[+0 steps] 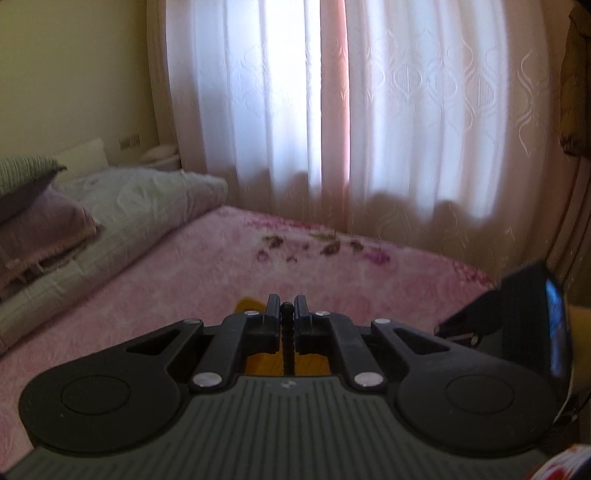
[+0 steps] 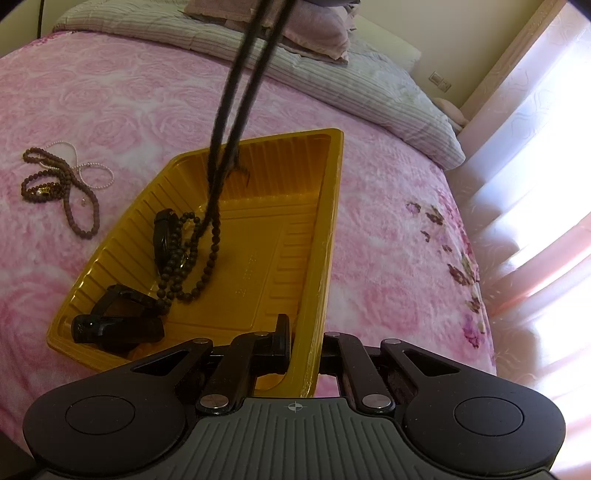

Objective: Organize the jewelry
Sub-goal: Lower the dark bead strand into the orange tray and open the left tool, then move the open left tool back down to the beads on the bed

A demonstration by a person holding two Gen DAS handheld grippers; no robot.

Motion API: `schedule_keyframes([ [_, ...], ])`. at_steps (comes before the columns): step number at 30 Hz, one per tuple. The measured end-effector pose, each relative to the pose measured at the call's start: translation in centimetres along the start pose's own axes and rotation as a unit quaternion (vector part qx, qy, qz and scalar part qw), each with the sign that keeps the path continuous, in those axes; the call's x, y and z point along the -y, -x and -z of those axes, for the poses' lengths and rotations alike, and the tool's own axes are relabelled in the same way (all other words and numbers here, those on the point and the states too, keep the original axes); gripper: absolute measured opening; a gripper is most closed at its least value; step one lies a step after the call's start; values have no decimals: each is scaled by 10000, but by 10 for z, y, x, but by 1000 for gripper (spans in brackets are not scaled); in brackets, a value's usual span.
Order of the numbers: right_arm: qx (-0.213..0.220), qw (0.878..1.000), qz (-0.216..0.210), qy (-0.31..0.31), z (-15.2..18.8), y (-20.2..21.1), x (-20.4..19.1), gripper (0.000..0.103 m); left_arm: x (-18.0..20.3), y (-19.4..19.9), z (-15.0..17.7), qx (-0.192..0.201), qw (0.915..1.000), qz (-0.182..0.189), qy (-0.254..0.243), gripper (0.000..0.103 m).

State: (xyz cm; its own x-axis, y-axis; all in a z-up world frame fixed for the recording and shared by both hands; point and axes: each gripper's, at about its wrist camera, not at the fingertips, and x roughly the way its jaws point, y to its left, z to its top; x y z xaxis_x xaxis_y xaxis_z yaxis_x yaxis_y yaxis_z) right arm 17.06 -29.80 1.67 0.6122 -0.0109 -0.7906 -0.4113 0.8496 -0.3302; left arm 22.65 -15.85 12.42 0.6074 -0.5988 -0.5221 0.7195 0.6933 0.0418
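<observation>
Left gripper [image 1: 287, 308] closed on a strand of dark round beads, one bead showing just above the fingertips and more running down between the two black fingers. Pointing over a pink bed cover [image 1: 207, 280] toward white curtains [image 1: 406, 110]; a bit of yellow visible below and between the fingers.

Right gripper [image 2: 301, 332] closed on the near right rim of the yellow tray [image 2: 325, 236], one finger inside the wall, other finger outside and mostly hidden behind it.

Tray: shiny yellow plastic, rectangular, with ribbed sloping walls and flat bottom, resting on the pink rose-pattern cover. Inside: the dark bead necklace [image 2: 192, 258], small round beads nearly black, lower part coiled loosely on the tray bottom at the left side, two strands rising up steeply out of the top of the right wrist view, blurred there. Also inside, at the near left corner, a black watch [image 2: 114, 317] with thick band, and one more black piece [image 2: 162, 236] beside the beads, kind not clear.

Outside the tray, well apart on the left on the cover: a brown bead necklace [image 2: 70, 195] tangled with a thin white pearl strand [image 2: 98, 171].

Pillows [image 2: 314, 26] at the head of the bed.
</observation>
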Motion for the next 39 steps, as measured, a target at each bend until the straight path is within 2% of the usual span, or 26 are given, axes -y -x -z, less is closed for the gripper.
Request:
schedule_keyframes([
  [12,-9,10000,0,-2,0,-1,0,6,-4,-6,9,-325,9993,83,132,6],
  [31,-16,10000,0,-1,1,-2,-1,6,2,-29,47,-911,9945,404,309,7],
  [39,-26,10000,-9,-4,2,-2,-1,6,-16,-13,58,-827,9945,220,599,13],
])
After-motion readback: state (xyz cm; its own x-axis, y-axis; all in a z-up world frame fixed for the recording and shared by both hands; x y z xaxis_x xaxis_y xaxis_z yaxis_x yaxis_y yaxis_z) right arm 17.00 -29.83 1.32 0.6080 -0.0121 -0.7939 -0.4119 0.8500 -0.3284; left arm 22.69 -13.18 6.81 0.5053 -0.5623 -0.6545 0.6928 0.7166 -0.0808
